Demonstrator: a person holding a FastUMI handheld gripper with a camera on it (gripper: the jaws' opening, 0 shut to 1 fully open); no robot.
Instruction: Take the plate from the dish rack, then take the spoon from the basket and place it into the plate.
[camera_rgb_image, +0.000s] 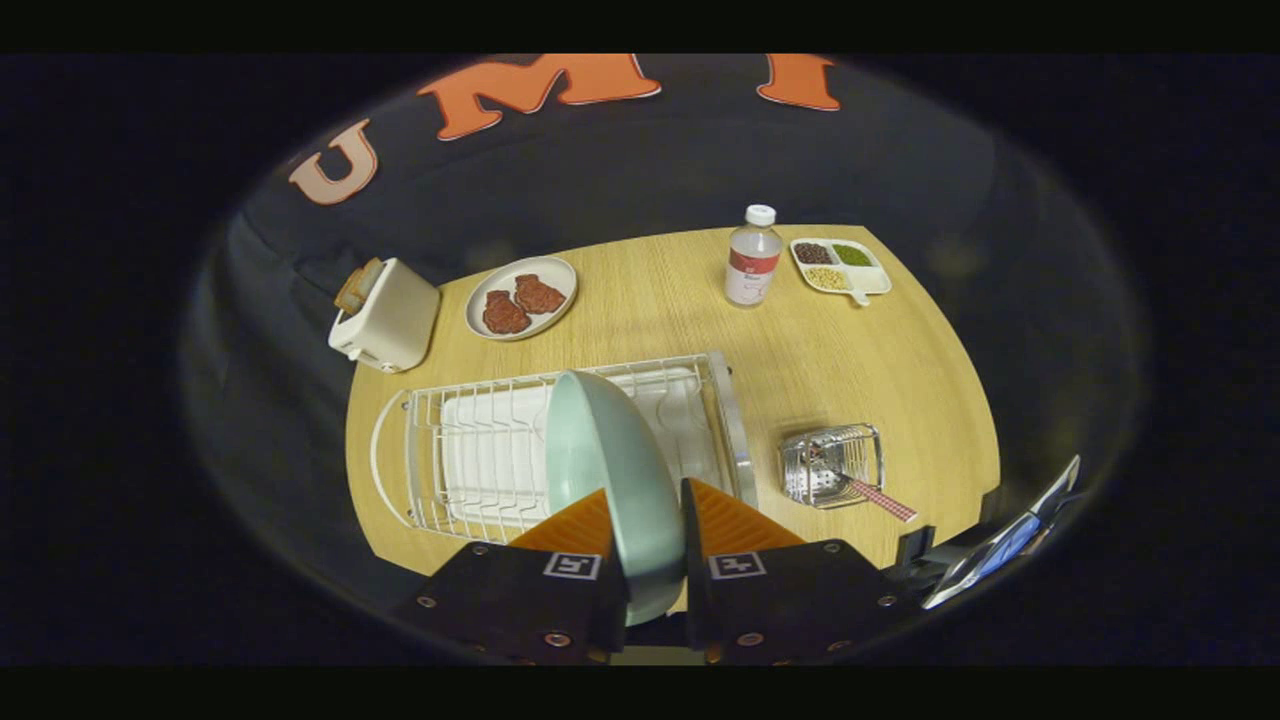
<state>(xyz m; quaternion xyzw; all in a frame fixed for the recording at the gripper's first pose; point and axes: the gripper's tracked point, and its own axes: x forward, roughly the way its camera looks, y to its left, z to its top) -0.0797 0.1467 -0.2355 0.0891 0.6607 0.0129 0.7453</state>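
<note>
A pale green plate (612, 470) stands on edge between my two fingers, and my gripper (650, 515) is shut on its lower rim. The plate is held above the white wire dish rack (470, 450), which lies just ahead of the fingers on the wooden table (880, 370). To the right of the rack stands a small metal basket (832, 465). A spoon (880, 495) with a red checked handle rests in the basket, its handle sticking out toward me.
A toaster with bread (385, 312) sits beyond the rack's left end, next to a plate of two meat patties (521, 297). A clear bottle with a white cap (752, 256) and a divided tray of beans (840, 266) stand at the table's far side.
</note>
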